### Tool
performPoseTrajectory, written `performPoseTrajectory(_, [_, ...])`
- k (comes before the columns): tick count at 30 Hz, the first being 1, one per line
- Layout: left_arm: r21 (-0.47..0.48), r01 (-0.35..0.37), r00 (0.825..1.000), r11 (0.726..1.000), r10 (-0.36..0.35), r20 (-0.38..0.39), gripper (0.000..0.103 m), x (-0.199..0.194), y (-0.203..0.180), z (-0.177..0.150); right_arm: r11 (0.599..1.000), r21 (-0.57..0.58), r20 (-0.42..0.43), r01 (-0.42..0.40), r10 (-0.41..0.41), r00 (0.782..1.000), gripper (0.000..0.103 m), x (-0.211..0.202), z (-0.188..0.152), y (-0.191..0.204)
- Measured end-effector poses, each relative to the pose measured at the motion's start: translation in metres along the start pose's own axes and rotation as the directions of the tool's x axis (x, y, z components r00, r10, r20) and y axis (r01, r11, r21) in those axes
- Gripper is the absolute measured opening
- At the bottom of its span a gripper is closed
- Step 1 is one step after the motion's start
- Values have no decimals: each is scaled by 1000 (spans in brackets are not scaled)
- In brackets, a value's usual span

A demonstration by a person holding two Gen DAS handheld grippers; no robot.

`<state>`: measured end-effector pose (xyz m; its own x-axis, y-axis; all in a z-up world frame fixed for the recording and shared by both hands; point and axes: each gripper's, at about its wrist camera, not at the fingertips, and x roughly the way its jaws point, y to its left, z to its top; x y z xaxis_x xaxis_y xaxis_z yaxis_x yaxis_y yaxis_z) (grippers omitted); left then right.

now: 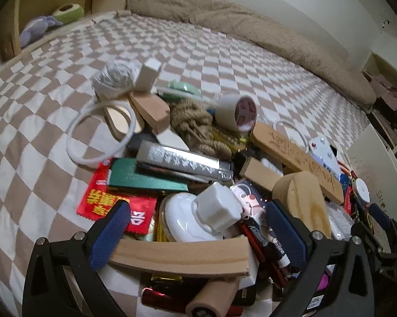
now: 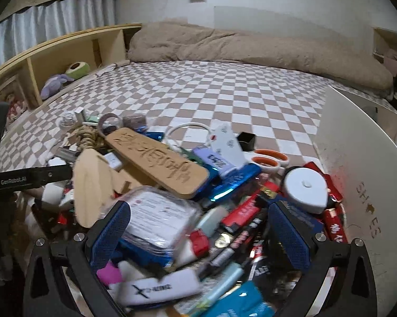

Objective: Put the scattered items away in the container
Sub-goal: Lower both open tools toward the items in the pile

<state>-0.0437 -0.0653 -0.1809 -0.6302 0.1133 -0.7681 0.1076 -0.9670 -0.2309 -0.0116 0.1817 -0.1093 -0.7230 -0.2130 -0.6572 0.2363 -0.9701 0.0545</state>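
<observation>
Huge junk pile (image 1: 198,163) sits on the checkered bed (image 1: 225,60), white box (image 2: 357,185) at its right. Left tongs (image 1: 198,232) spread over a curved wood piece (image 1: 180,256); right tongs (image 2: 198,235) spread, empty.

Clutter pile (image 1: 198,163) lies on the bed (image 1: 225,60); blanket (image 1: 225,18) behind it; box (image 2: 357,158) at the pile's right

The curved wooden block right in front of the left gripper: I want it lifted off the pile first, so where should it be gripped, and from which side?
Grip the curved wooden block at mid-length, across its thin section, one finger above and one below, coming straight in from the near side. It lies crosswise on top of the pile, between the open left gripper fingers, too long to span endwise.
</observation>
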Motion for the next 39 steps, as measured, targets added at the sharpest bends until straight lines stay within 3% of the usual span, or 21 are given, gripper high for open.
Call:
performPoseTrajectory(6, [-16, 38, 993, 999, -36, 110, 103, -24, 2, 6, 999, -39, -10, -16, 15, 1000, 103, 4, -3, 23])
performPoseTrajectory(13, [-3, 105, 982, 995, -103, 159, 103, -33, -2, 9, 999, -39, -33, 17, -18, 999, 103, 12, -6, 29])
performPoseTrajectory(17, [35, 171, 965, 985, -175, 193, 103, -45, -12, 8, 1000, -3, -52, 7, -7, 999, 103, 12, -9, 21])
performPoseTrajectory(20, [69, 200, 958, 977, -210, 194, 103, -48, -22, 6, 1000, 1, -51, 26, -26, 998, 103, 8, -12, 19])
performPoseTrajectory(26, [180, 181, 960, 967, -214, 182, 103, -45, -48, -1, 996, -7, -46, 84, -85, 995, 103, 2, -17, 13])
performPoseTrajectory(30, [254, 177, 963, 951, -220, 153, 103, -40, -62, -6, 998, -12, -67, 69, -70, 995, 103, 5, -17, 8])
performPoseTrajectory(39, [237, 194, 969, 952, -224, 105, 103, -30, -66, -10, 999, -45, -94, 22, -26, 995, 103, 18, -10, 8])
